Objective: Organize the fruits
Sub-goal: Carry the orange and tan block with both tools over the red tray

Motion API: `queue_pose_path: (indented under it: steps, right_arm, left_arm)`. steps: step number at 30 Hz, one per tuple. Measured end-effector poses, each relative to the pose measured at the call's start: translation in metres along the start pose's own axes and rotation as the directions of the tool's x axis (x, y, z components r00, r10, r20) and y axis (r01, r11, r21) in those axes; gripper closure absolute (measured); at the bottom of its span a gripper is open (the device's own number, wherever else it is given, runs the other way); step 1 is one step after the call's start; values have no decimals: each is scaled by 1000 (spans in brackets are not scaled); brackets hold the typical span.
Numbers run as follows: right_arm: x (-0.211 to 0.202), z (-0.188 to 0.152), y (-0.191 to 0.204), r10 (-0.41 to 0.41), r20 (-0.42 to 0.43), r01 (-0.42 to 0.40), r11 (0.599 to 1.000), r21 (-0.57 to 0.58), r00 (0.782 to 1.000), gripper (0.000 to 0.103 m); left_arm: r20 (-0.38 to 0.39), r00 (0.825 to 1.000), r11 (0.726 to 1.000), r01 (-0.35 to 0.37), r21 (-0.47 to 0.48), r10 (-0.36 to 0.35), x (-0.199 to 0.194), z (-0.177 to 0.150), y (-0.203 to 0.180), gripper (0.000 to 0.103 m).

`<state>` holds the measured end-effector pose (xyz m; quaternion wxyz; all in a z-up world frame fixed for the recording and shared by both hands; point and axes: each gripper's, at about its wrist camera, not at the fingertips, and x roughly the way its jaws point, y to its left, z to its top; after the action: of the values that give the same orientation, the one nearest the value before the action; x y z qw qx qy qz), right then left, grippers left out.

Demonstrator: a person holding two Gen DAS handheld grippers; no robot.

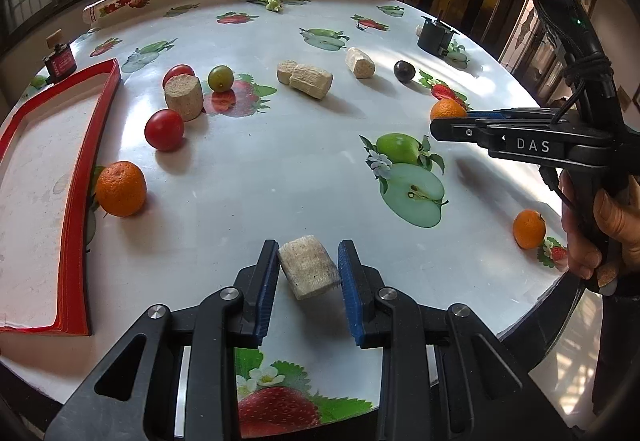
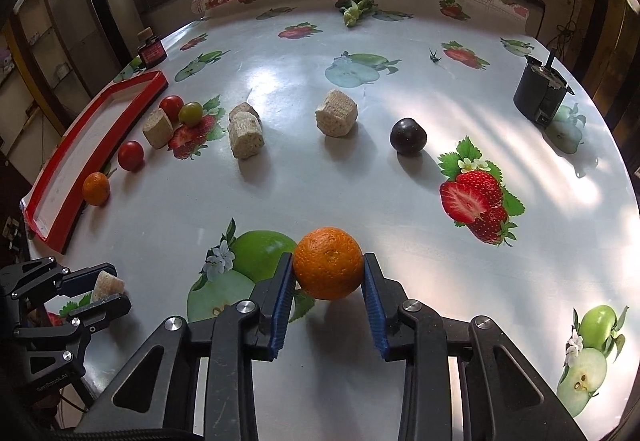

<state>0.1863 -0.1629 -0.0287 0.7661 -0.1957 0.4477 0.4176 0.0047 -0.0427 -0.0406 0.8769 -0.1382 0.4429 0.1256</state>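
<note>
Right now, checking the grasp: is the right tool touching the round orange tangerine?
Touching. The right wrist view shows both blue pads pressed against the tangerine.

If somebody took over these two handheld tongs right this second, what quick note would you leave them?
Left tongs: closed on a beige cork-like block, just above the table.
Right tongs: closed on an orange.
Red tray on the left: nothing visible in it.
Loose on the table: two more oranges, two red tomatoes, a green tomato, a dark plum, four more beige blocks.
Done: nothing sorted that I can see.
Left: probably place the orange, then gather the remaining fruit.
</note>
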Motion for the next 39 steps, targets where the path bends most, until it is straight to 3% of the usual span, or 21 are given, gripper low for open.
queue_pose_path:
  steps: [15,39]
  right_arm:
    - [-37,19,72,134,75,-127,988,-86,988,69]
    - [-18,47,181,306,45,-288,931,-226,951,69]
  left_arm:
    - [96,992,993,-73,-94,83,-54,-4,49,76]
    - [111,966,939,-194,-284,234,-89,-21,149,75]
